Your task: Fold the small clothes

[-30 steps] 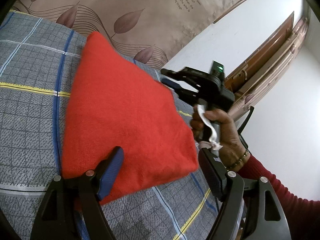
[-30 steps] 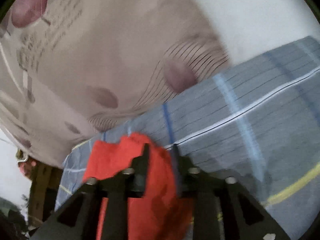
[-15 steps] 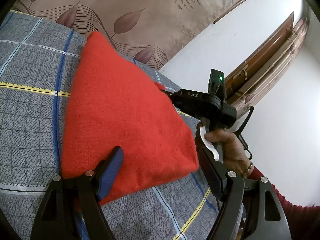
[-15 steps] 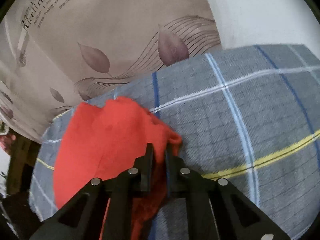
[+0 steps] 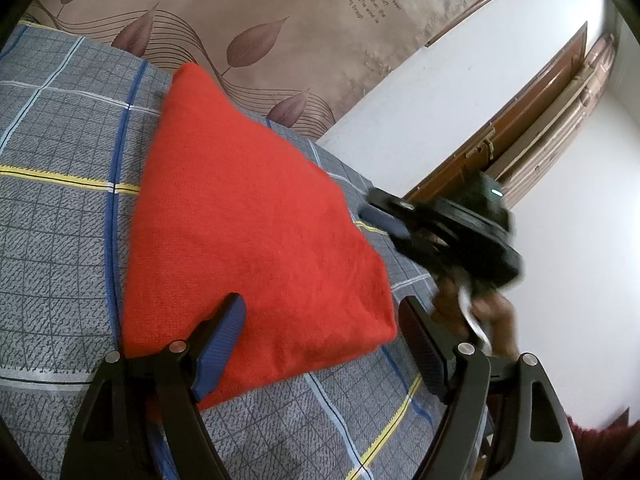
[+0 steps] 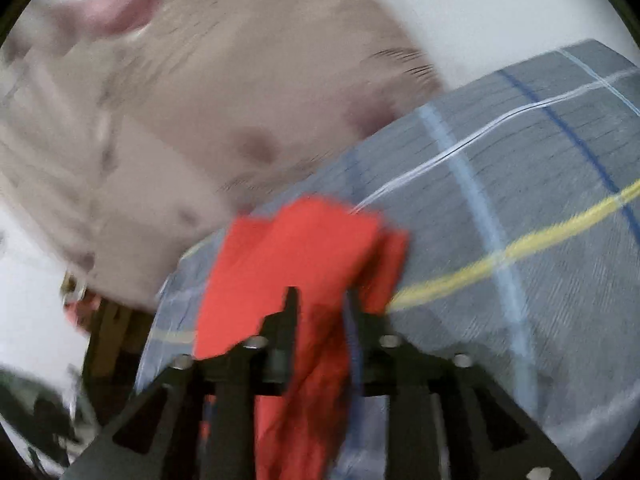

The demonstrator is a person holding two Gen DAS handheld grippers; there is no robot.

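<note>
A red folded cloth [image 5: 248,232] lies on the grey checked bedsheet [image 5: 60,208]. My left gripper [image 5: 320,320] is open, its fingers either side of the cloth's near corner, holding nothing. My right gripper [image 5: 372,208] shows in the left wrist view at the cloth's right edge, blurred by motion. In the right wrist view the right gripper [image 6: 320,300] has a narrow gap between its fingers and the red cloth [image 6: 296,260] sits in and beyond that gap; the view is blurred, so a grip on the cloth is uncertain.
A beige leaf-patterned curtain [image 5: 248,12] hangs behind the bed. A white wall and a brown wooden door frame [image 5: 520,120] stand to the right. The sheet has blue and yellow stripes [image 6: 520,248].
The right gripper has swung back from the cloth's right edge and tilted, with motion blur. The left gripper and the cloth have stayed put.
</note>
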